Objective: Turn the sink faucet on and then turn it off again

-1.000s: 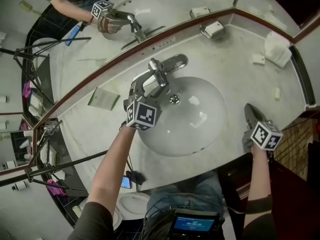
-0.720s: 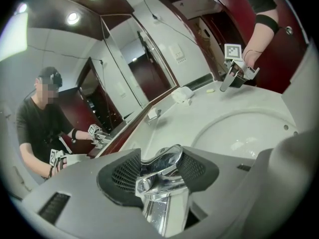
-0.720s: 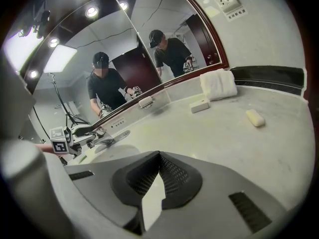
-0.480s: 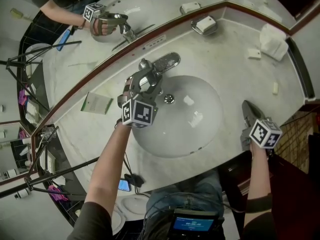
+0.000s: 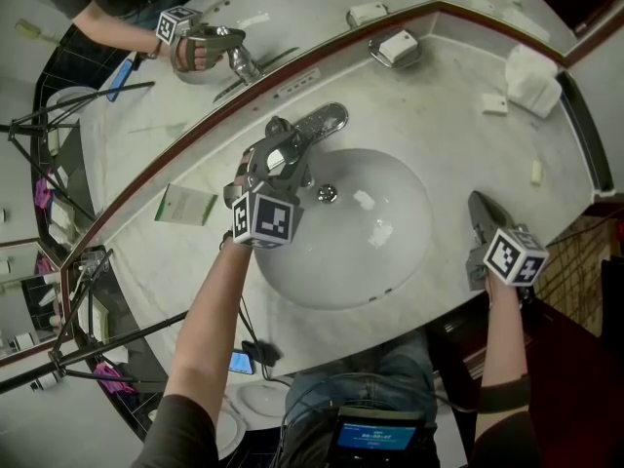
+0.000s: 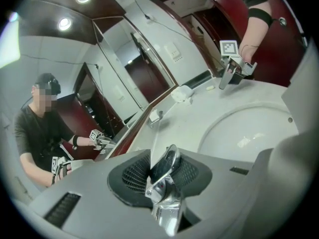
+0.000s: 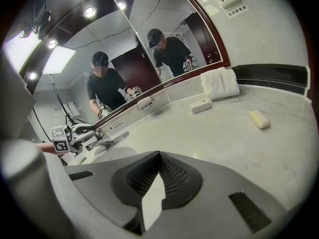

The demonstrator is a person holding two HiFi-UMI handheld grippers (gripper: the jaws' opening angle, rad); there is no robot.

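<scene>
1. landmark: white oval sink basin (image 5: 351,261), set in a pale marble counter (image 5: 458,149) under a red-framed wall mirror (image 5: 146,86).
2. the chrome single-lever faucet (image 5: 328,118) is seen at the basin's back rim, w/ its spout reaching toward the bowl.
3. the left gripper (image 5: 277,152) is held over the basin's back-left rim. its jaws have just been closing, and the faucet's chrome lever (image 6: 162,188) is pinched betw. the dark pads.
4. the right gripper (image 5: 481,213) is held just right of the basin, near the counter's front edge and well apart from the faucet. its jaws are pressed together w/ nothing betw. them.
5. a green-and-white card (image 5: 185,204) is laid flat left of the basin.
6. a metal soap dish w/ a white bar (image 5: 396,47) is seen behind the basin, against the mirror frame.
7. a folded white towel (image 5: 531,78), a small white box (image 5: 494,104) and a pale oblong soap (image 5: 536,172) are seen to the basin's far right, toward the back.
</scene>
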